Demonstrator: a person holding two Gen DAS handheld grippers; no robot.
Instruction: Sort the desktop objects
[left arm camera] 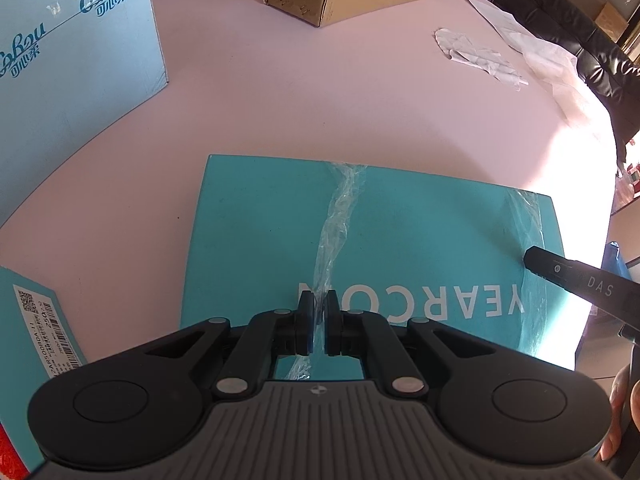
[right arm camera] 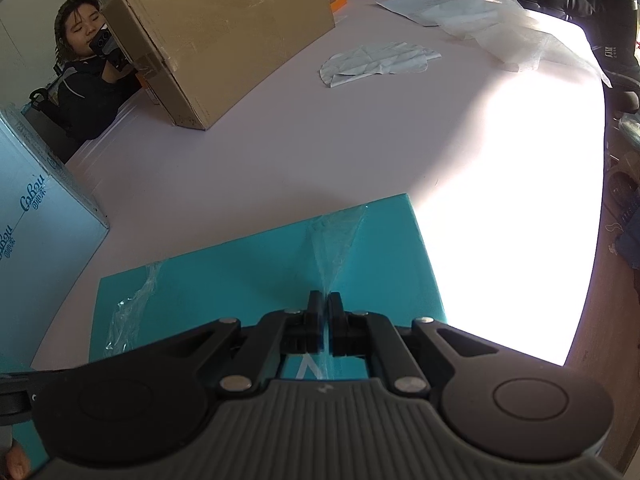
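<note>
- Far left: pale blue carton (left arm camera: 76, 64) stands on the table (left arm camera: 280, 100), closed, contents not visible.
- Lower left corner of the left wrist view: second teal box (left arm camera: 28, 316) with a barcode label, only a part in frame, closed side showing.
- Centre: flat teal box (left arm camera: 400, 232) lies on the table, lid on, white lettering on top, nothing of its inside showing.
- Plastic wrap (left arm camera: 340, 216) bunches into a ridge over the lid; left gripper (left arm camera: 318, 320) is clamped on this film, jaws together with the wrap pinched between.
- Right part of the lid: a second ridge of the same film (right arm camera: 340, 240); right gripper (right arm camera: 325, 316) is pinched tight on it, pointing steeply down.
- Right gripper's finger also shows at the right edge of the left wrist view, over the box's right side.
- Back: brown cardboard box (right arm camera: 224, 40) on the table, taped, looks closed; contents unseen.
- Back right: crumpled paper (right arm camera: 376, 62) and thin white sheets (right arm camera: 492, 20) lie loose near the table edge.
- Beyond the brown box a person (right arm camera: 84, 80) sits at the far side.
- Progress, judged: early. Wrap is loosened, not off; the box is unopened and nothing looks sorted yet.
- Left to do: strip the film, move the boxes, clear the loose paper.
</note>
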